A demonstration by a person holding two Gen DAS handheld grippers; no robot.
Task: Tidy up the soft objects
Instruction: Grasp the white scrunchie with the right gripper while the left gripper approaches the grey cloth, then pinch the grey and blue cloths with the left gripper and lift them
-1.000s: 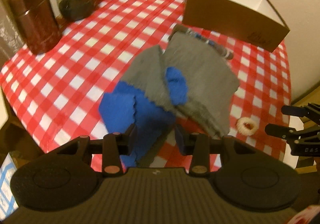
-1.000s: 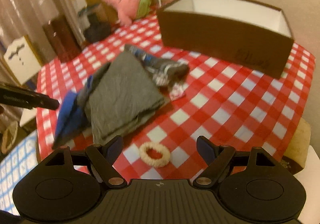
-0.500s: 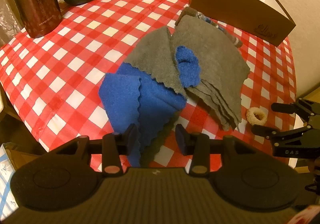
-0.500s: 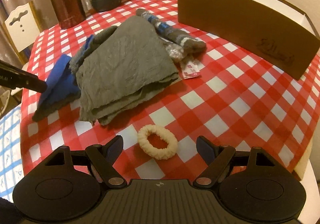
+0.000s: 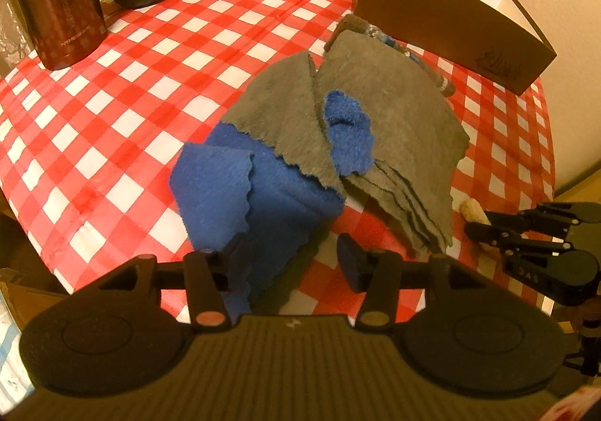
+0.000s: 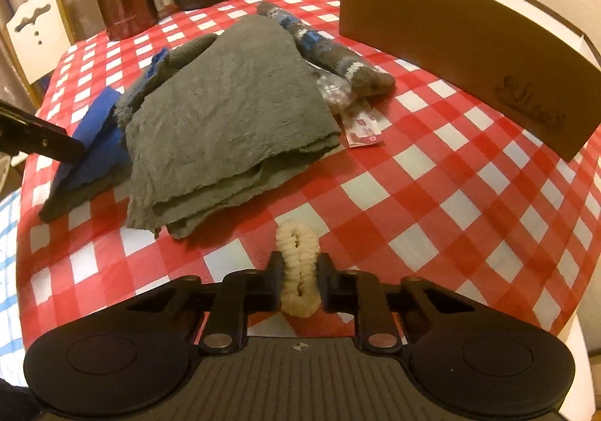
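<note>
Cream scrunchie (image 6: pixel 298 270) near table edge, right jaws closing on it, left jaws opening over blue cloth (image 5: pixel 240 191).

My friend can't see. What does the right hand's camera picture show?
The right gripper is closing its fingers on a fluffy cream scrunchie, squashing it flat on the red checked tablecloth. Behind lie grey cloths and a brown box.
</note>
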